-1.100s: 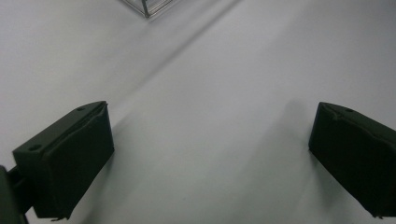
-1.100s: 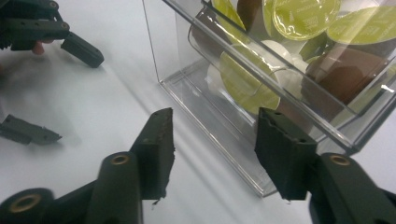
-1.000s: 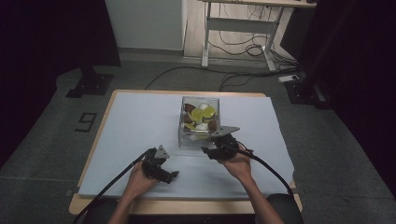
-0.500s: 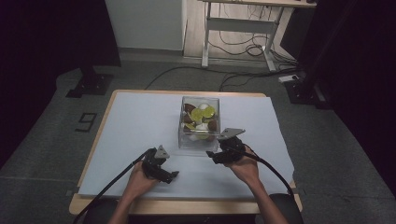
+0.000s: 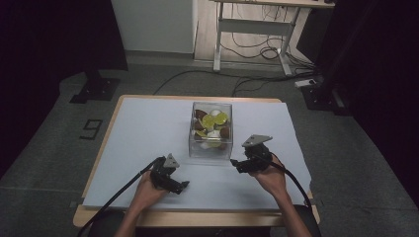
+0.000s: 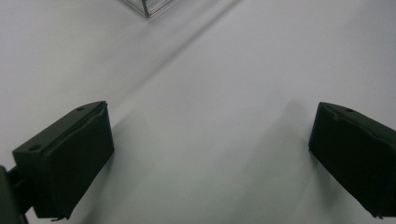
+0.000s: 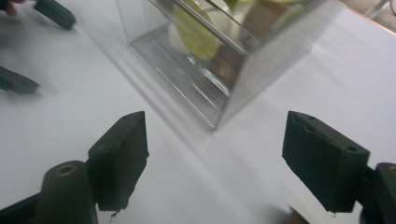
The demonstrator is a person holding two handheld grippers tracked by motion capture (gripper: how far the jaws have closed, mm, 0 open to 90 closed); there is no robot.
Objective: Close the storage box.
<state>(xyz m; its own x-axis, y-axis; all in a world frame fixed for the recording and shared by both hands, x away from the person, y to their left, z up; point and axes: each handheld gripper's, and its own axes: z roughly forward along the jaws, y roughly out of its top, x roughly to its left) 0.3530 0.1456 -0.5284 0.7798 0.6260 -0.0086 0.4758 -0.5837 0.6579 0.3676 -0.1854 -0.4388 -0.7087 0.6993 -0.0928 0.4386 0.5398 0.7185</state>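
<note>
1. Clear square plastic box [image 5: 211, 130] of yellow, brown and white round pieces is sitting mid-counter [image 5: 148, 123], on its white sheet.
2. Left hand-held gripper [image 5: 184, 186] is hovering near the box's front-left, jaws spread wide, holding nothing.
3. Right hand-held gripper [image 5: 234, 163] is facing the box's front-right corner, close by, jaws gaping, empty.

White-topped table [image 5: 148, 123], clear box [image 5: 210, 148]

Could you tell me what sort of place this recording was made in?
Probably a lab or recording studio: dark curtains around a white-covered table, loose cables on grey floor, and a desk frame behind.
</note>
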